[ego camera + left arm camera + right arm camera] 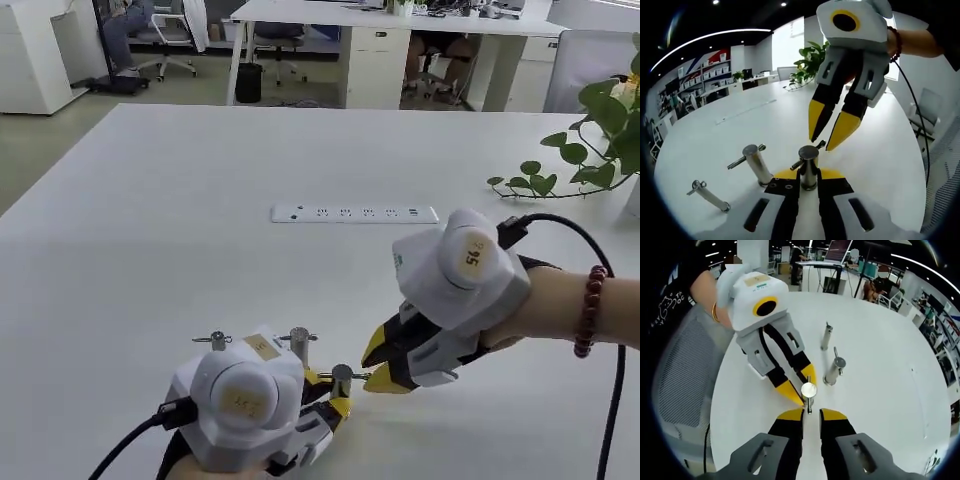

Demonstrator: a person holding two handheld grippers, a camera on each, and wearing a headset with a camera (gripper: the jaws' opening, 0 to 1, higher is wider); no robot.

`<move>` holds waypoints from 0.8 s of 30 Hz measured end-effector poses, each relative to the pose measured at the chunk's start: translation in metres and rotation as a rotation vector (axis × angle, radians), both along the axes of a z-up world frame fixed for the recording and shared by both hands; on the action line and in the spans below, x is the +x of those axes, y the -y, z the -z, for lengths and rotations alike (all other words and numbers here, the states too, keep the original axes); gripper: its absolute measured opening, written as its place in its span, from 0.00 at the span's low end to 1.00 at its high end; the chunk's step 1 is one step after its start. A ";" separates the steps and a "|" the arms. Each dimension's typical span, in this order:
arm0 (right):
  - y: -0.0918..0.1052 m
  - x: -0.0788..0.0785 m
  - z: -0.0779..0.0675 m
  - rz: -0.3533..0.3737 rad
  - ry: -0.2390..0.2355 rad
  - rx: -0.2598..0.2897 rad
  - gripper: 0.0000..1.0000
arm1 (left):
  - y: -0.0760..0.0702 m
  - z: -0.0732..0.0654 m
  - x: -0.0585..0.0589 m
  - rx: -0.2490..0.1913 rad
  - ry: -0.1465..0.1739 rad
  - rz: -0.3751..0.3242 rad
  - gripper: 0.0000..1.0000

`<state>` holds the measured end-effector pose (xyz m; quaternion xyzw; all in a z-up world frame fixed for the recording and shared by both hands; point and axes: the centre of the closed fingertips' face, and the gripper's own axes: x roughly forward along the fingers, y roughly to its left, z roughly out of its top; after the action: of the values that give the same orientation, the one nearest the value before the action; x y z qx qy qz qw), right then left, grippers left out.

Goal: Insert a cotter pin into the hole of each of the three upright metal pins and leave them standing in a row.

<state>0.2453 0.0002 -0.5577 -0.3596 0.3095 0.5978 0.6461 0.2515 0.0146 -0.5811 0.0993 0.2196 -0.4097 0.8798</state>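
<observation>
White and broad, the table (150, 230) carries a power strip (355, 213) across its middle and a plant (590, 150) at its right edge, with office chairs (165, 40) on the floor beyond. Near the front edge three metal pins stand upright in a short row. The far pin (712, 197) and the middle pin (758, 162) each have a pin through the hole near the top: the far cotter pin (696, 186) and the middle cotter pin (737, 162) both stick out sideways (the fisheye makes these two uprights look tilted). The near pin (808, 162) is clamped low on its shaft between the closed jaws of the left gripper (808, 180), and a third cotter pin (819, 145) lies crosswise through its hole, showing on both sides. The right gripper (821, 143) reaches in from the opposite side, angled downward, its yellow fingertips (816, 117) narrowly apart on either side of that cotter pin's outer end; whether they pinch it or merely straddle it I cannot tell. A beaded bracelet (592, 310) sits on the wrist behind the right gripper, and a black cable (610, 400) hangs beside it.
</observation>
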 end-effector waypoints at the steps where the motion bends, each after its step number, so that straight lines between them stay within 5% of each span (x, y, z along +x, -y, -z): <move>1: 0.001 -0.001 0.000 0.003 -0.004 0.001 0.06 | 0.000 0.000 0.000 0.000 -0.002 -0.002 0.10; 24: -0.004 -0.004 0.001 -0.001 -0.016 0.000 0.00 | -0.002 0.003 -0.002 -0.009 -0.025 -0.022 0.10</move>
<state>0.2416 0.0044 -0.5586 -0.3550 0.3145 0.6008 0.6435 0.2495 0.0171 -0.5839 0.0877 0.2300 -0.4020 0.8819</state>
